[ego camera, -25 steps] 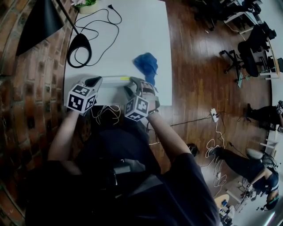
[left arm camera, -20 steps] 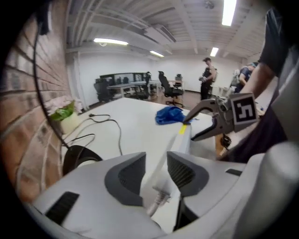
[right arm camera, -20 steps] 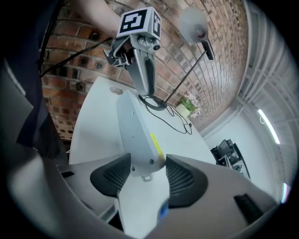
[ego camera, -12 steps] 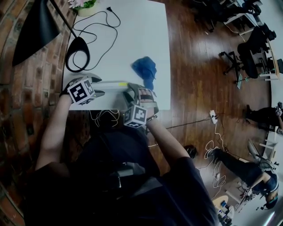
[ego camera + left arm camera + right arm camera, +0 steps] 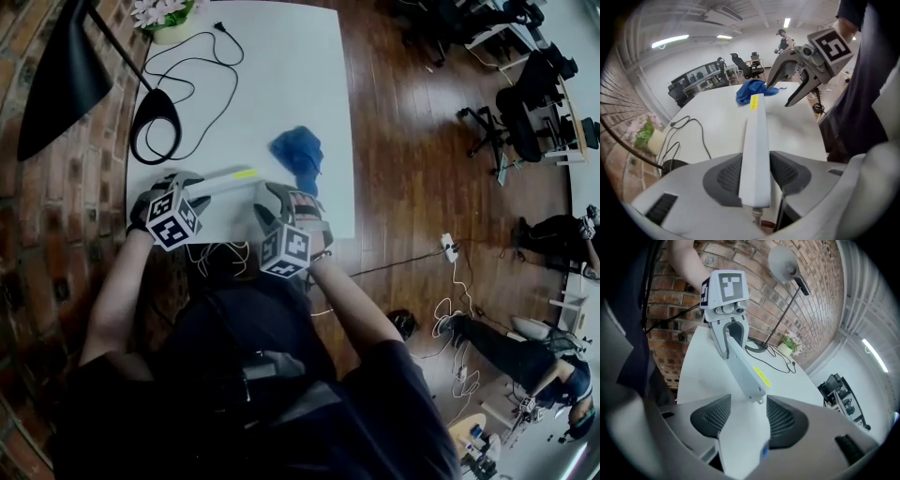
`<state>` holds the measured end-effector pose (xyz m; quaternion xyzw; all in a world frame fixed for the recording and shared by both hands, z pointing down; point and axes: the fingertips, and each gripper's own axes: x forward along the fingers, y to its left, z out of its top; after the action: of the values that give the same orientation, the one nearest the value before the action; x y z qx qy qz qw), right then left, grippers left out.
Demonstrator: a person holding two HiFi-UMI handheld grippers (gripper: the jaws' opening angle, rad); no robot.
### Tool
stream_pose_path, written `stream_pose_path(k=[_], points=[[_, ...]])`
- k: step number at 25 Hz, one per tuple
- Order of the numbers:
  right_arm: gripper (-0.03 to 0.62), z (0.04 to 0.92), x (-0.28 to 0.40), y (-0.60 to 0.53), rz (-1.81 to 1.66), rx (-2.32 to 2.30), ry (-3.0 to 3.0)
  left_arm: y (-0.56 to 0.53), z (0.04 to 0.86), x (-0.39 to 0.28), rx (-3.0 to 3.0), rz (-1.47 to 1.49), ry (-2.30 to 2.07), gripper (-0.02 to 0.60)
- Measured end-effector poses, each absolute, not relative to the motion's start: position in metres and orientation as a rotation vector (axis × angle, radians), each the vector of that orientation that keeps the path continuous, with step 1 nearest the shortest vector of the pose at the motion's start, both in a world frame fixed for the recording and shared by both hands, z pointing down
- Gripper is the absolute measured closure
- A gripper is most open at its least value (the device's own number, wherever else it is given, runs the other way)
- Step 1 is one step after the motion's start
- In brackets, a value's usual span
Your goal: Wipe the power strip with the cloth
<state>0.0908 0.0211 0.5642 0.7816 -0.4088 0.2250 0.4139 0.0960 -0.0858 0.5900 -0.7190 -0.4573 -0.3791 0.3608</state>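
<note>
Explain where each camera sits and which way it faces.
Head view: on the person's head, facing steeply down at the table; shows forearms, left tongs, right tongs.
Left gripper view: on left tongs, just closing on the power strip between them; faces the blue cloth, right tongs.
Right gripper view: on open right tongs; faces along the strip to left tongs, brick wall.
Shared: both gripper views show the strip from opposite ends.
</note>
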Motion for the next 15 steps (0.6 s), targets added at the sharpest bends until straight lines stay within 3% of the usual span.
stream_pose_path(k=[7, 8, 12, 15], points=[[0.353, 0.539, 0.121, -0.026, 0.470, 1.953, -1.131, -0.091, 0.593, 0.101, -1.859, -0.753, -0.902, 0.385], [0.368, 0.541, 0.120, -0.034, 0.450, 1.904, -1.159, -0.092, 0.593, 0.100, -1.861, -0.733, -0.865, 0.383], [0.532, 0.553, 0.100, -0.040, 0.379, 1.767, -1.228, -0.096, 0.589, 0.097, -1.872, -0.676, -0.764, 0.382], [0.536, 0.555, 0.091, -0.037, 0.321, 1.780, -1.212, -0.096, 0.587, 0.092, -1.862, -0.641, -0.730, 0.394]])
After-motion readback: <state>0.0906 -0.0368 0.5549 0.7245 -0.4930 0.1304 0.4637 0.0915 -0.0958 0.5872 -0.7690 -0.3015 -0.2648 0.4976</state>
